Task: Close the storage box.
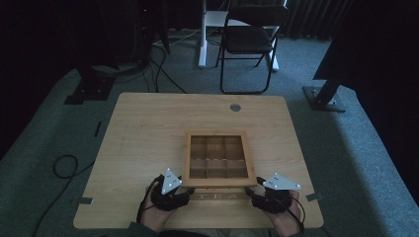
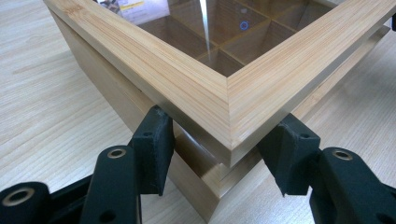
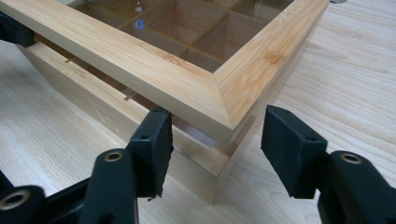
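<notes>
Lid-lifting on the tea box [image 1: 219, 158]: left claw [image 2: 219, 154] grasps its lid corner, right claw [image 3: 215, 149] released, needing to re-clamp.

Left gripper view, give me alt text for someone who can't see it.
A bamboo tea box fills the frame corner-first, its glass-paned lid slightly raised above the base. The left gripper has its two black jaws straddling that lid corner, over a pale wooden table.

Dark room, grey carpet [image 1: 346, 148], black folding chair [image 1: 249, 39] behind wooden table [image 1: 143, 128].
</notes>
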Tool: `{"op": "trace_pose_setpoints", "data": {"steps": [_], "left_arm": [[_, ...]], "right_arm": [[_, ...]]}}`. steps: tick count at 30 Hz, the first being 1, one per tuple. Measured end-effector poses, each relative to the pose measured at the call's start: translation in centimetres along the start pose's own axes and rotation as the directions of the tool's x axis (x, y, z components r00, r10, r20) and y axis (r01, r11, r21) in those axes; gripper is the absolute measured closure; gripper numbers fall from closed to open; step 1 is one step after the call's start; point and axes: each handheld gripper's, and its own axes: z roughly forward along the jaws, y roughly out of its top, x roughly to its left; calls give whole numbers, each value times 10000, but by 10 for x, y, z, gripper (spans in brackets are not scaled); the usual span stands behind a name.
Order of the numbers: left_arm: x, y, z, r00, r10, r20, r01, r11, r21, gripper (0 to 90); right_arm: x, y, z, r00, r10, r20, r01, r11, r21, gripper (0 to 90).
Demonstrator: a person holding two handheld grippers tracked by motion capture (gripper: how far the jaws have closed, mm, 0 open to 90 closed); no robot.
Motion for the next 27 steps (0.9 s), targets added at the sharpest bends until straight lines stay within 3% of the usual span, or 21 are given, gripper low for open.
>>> {"op": "trace_pose_setpoints", "data": {"steps": [10,16,20,27], "left_arm": [[-1,-6,-1,9999,-90,91,91,10000,-32,403],[-4,-14,4,9997,241,-76,-237,9983,530,321],[0,-12,-4,9996,-146,259,146,9999,13,325],[11,-1,-16,9995,-302,40,304,9974,-660,329]], "right_arm": [[2,-2,1,10000,-20,-89,21,9999,155,377],[1,-5,3,9990,207,-407,-192,9991,371,311],[-1,-5,0,9986,252,-460,-242,9995,218,284],[-13,-1,-9,9972,709,-252,-719,9965,-418,278]]}}
